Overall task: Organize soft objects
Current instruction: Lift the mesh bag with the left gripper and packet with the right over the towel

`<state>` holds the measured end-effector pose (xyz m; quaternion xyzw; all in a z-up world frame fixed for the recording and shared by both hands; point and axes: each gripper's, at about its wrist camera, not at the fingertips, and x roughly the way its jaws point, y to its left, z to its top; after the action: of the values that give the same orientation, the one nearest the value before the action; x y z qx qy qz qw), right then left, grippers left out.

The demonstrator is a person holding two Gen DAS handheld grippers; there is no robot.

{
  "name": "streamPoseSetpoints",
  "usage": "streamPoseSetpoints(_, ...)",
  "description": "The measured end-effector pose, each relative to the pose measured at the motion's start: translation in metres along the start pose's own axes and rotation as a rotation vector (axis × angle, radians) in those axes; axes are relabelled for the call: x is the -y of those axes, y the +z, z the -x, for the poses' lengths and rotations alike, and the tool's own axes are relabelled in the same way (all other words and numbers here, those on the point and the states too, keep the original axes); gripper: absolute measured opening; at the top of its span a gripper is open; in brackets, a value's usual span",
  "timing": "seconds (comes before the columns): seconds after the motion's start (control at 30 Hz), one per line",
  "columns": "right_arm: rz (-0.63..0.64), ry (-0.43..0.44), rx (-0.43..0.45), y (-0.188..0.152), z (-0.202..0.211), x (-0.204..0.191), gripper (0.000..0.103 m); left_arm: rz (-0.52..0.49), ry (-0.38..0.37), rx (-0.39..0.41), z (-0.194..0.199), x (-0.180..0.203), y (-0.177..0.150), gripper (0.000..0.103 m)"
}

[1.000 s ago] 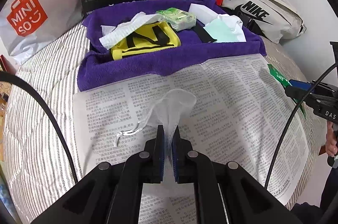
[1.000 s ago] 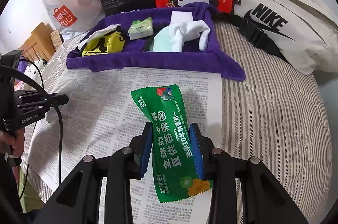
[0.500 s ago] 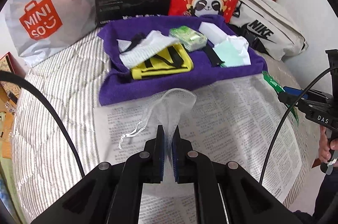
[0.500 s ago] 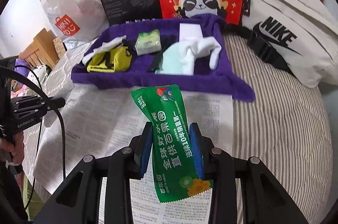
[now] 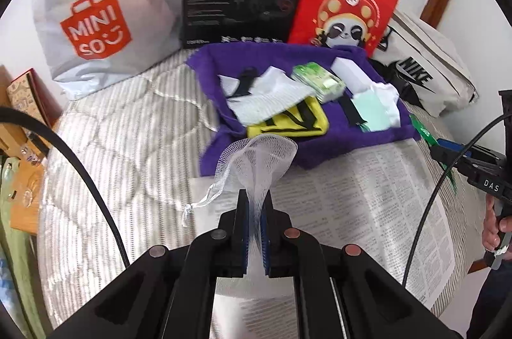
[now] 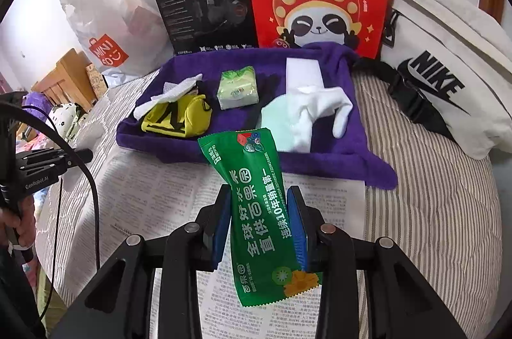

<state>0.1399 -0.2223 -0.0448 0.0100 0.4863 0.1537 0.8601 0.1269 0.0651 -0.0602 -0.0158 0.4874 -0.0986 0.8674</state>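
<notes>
"MINISO" on white plastic bag (image 5: 96,19); "HECATE" on black box (image 6: 208,0); "NIKE" on white bag (image 6: 441,83); "10" on green packet (image 6: 259,211).

Both views are bright with even, soft daylight; no hard shadows, only faint soft ones under the purple towel (image 6: 320,169) at its near edge. The left wrist view is smeared by motion blur: the striped bed cover (image 5: 128,131) and newspaper (image 5: 368,195) print run into streaks, while the MINISO bag (image 5: 96,25) stays fairly crisp. The right wrist view is sharp, with lettering on the green packet (image 6: 256,211) readable. Fisheye distortion bends the far boxes and bed edges, and a black vignette rings each frame
</notes>
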Motion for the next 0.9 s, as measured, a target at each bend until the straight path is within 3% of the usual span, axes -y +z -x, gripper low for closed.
streamPoseSetpoints(0.43,-0.013,0.015,0.016,0.036,-0.008,-0.005,0.035,0.020,-0.012,0.064,0.016,-0.013,0.034,0.007)
streamPoseSetpoints(0.9,-0.022,0.027,-0.009,0.085,-0.057,-0.008,0.035,0.003,-0.077,0.072,-0.027,-0.006,0.084,0.007)
